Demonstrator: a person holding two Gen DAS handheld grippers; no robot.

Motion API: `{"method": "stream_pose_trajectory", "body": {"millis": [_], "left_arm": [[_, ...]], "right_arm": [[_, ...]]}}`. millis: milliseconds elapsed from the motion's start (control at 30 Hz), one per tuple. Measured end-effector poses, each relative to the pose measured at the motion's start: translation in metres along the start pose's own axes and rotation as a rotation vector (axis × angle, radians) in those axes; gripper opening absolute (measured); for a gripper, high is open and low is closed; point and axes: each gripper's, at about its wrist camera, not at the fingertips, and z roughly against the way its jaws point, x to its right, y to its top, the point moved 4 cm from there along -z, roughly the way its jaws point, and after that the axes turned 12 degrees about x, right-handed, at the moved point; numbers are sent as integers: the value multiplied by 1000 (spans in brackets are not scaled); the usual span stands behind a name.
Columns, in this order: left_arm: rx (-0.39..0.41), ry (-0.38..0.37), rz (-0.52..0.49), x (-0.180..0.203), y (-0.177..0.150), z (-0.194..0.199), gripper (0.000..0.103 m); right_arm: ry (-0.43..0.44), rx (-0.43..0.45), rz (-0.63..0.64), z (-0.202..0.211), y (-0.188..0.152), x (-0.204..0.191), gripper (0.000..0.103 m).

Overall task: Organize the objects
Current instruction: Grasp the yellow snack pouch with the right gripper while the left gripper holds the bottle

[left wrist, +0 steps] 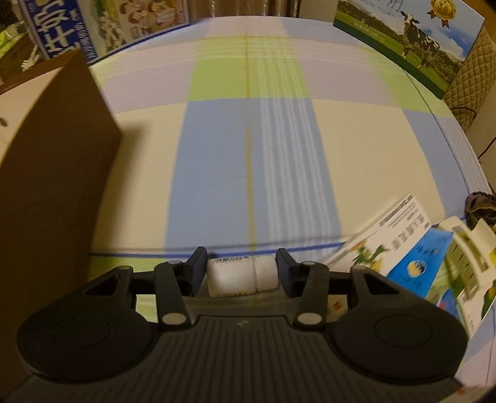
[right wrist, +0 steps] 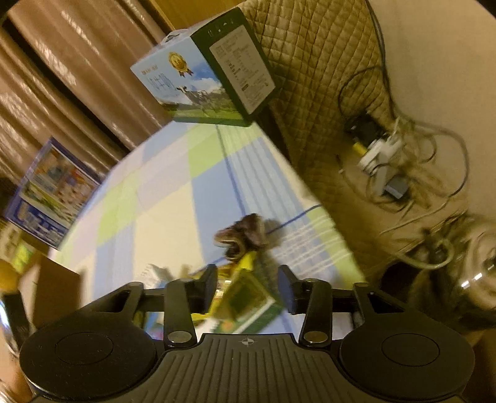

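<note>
My left gripper (left wrist: pixel 241 274) is shut on a small white bottle (left wrist: pixel 240 277) lying sideways between its pads, cap to the right, held above the checked tablecloth (left wrist: pixel 248 148). My right gripper (right wrist: pixel 248 290) is open, tilted, hovering over a green and yellow box (right wrist: pixel 245 297); the pads stand apart from the box's sides. Small cartons lie in a heap at the left wrist view's right edge: a white leaflet-like box (left wrist: pixel 400 229) and a blue carton (left wrist: pixel 418 263). A dark crumpled object (right wrist: pixel 245 235) lies on the cloth beyond the green box.
A brown cardboard box (left wrist: pixel 46 173) stands at the left. A milk carton with a cow picture (left wrist: pixel 412 46) stands at the far right corner and also shows in the right wrist view (right wrist: pixel 201 83). A blue printed box (left wrist: pixel 59 28) stands far left. Cables and a power strip (right wrist: pixel 384 155) lie off the table's right.
</note>
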Motion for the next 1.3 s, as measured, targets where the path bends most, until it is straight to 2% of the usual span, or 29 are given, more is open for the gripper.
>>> {"method": "stream_pose_trajectory", "body": {"millis": [100, 433, 533, 567, 667, 700, 833, 1067, 1300], "left_arm": [[13, 7, 23, -10, -2, 9, 43], [42, 26, 91, -28, -2, 33, 43], [49, 28, 107, -31, -3, 37, 43], [50, 28, 112, -32, -4, 40, 43], [52, 24, 126, -35, -7, 45, 43], [54, 24, 128, -35, -9, 47, 43], [58, 30, 149, -35, -11, 55, 43], [86, -4, 139, -31, -12, 72, 43], [124, -30, 134, -22, -13, 94, 43]], "right_arm": [[34, -25, -79, -7, -1, 0, 46], [24, -82, -288, -39, -11, 7, 45], [16, -99, -324, -48, -12, 8, 41], [8, -109, -331, -51, -13, 9, 39], [0, -129, -349, -58, -19, 12, 20], [5, -129, -353, -58, -21, 12, 19], [17, -100, -345, -51, -23, 10, 18], [68, -55, -358, -22, -16, 7, 18], [108, -32, -310, 9, -21, -6, 18]]}}
